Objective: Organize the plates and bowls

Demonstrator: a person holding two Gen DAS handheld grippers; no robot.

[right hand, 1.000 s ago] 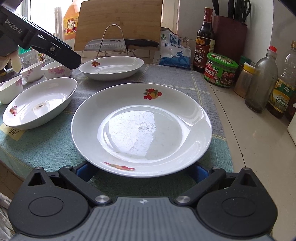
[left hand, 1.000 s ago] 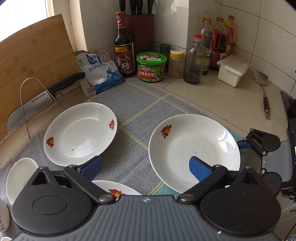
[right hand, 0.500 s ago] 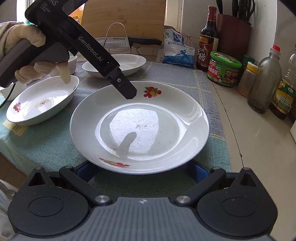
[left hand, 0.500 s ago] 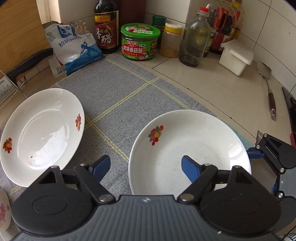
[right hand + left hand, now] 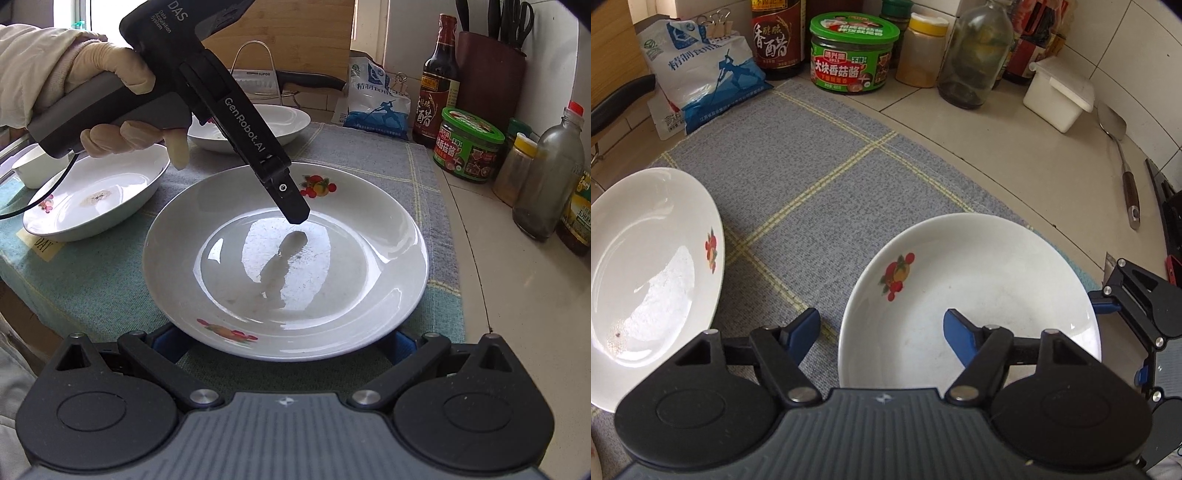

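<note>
Fingers wide – left gripper (image 5: pixel 881 330) straddles plate (image 5: pixel 982 280) rim; right gripper (image 5: pixel 288 341) flanks near edge.

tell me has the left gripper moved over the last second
Yes. In the right wrist view the left gripper came from the far left to over the round plate, which stayed put.

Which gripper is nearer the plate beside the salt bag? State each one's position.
Left. The left gripper hangs open, one finger beside the back plate. The right gripper straddles the front plate's near rim, farther off.
</note>
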